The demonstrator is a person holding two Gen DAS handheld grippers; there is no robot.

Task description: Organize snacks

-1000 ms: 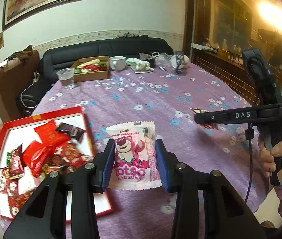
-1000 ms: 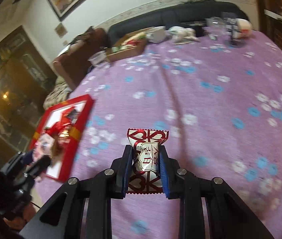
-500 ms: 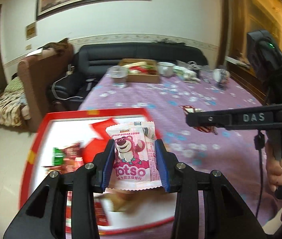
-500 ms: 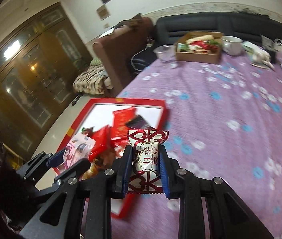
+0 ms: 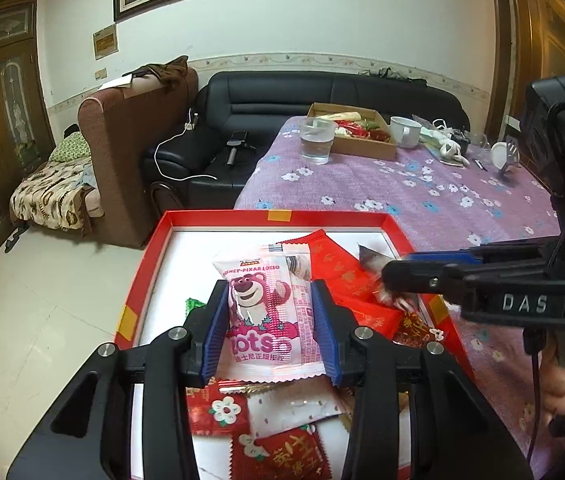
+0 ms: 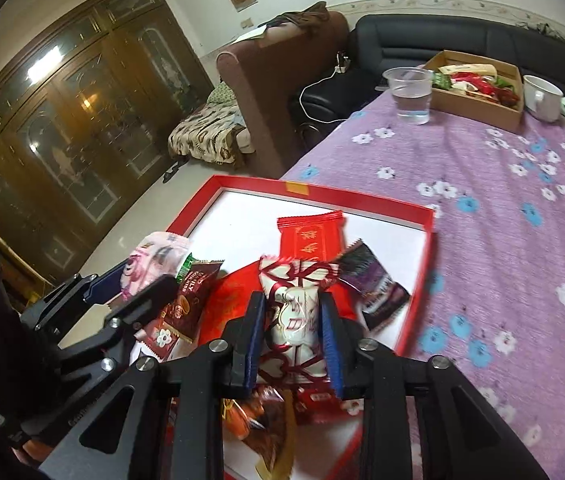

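Note:
My left gripper is shut on a pink Lotso snack packet and holds it above the red tray. My right gripper is shut on a white and red heart-patterned candy packet, also above the red tray. The tray holds several red, white and dark snack packets. In the left wrist view the right gripper reaches in from the right over the tray. In the right wrist view the left gripper sits at the left with the pink packet.
The tray lies at the near left corner of a purple flowered tablecloth. At the far end stand a plastic cup of water, a cardboard box of snacks and a white mug. A black sofa and brown armchair lie beyond.
Both grippers have swung left with their packets, from over the bare tablecloth to above the red tray. Neither grip has changed.

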